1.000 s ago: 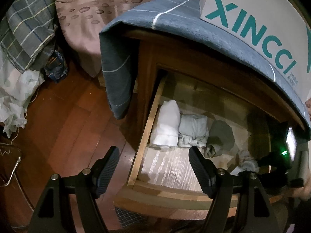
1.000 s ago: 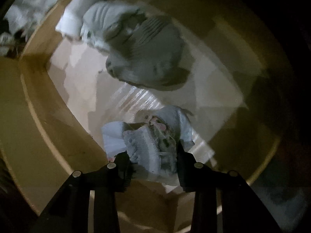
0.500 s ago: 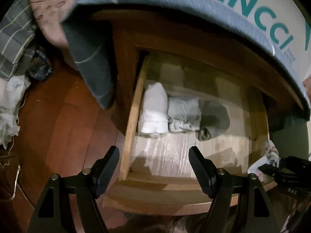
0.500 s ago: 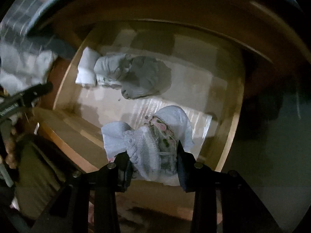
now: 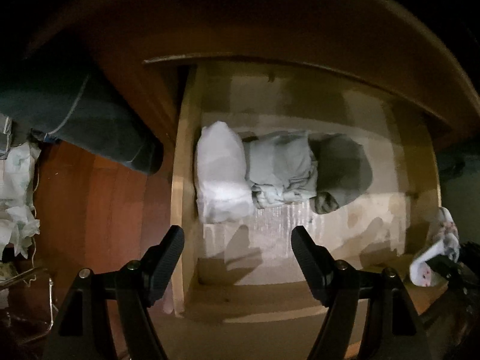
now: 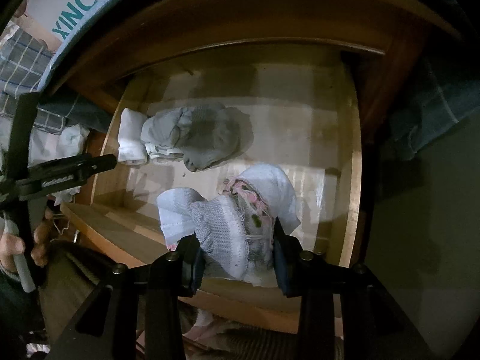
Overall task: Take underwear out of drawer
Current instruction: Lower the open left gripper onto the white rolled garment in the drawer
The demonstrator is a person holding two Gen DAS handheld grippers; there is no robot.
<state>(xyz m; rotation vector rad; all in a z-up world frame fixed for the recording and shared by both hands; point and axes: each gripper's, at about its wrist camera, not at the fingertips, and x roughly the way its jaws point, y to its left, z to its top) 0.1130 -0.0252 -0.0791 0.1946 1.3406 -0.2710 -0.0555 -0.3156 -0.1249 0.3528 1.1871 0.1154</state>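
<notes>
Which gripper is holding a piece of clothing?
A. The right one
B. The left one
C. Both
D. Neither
A: the right gripper is clamped on a white and pink patterned garment, while the left gripper hangs open over the drawer with nothing between its fingers.

Right hand-held gripper [image 6: 237,258] clamps underwear [image 6: 240,219]

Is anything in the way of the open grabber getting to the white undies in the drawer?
Nothing visible is. The left gripper hangs open above the drawer, and the white folded underwear lies uncovered at the left wall, touching only the pale grey bundle. The right gripper holds its own bundle, off to the side.
</notes>
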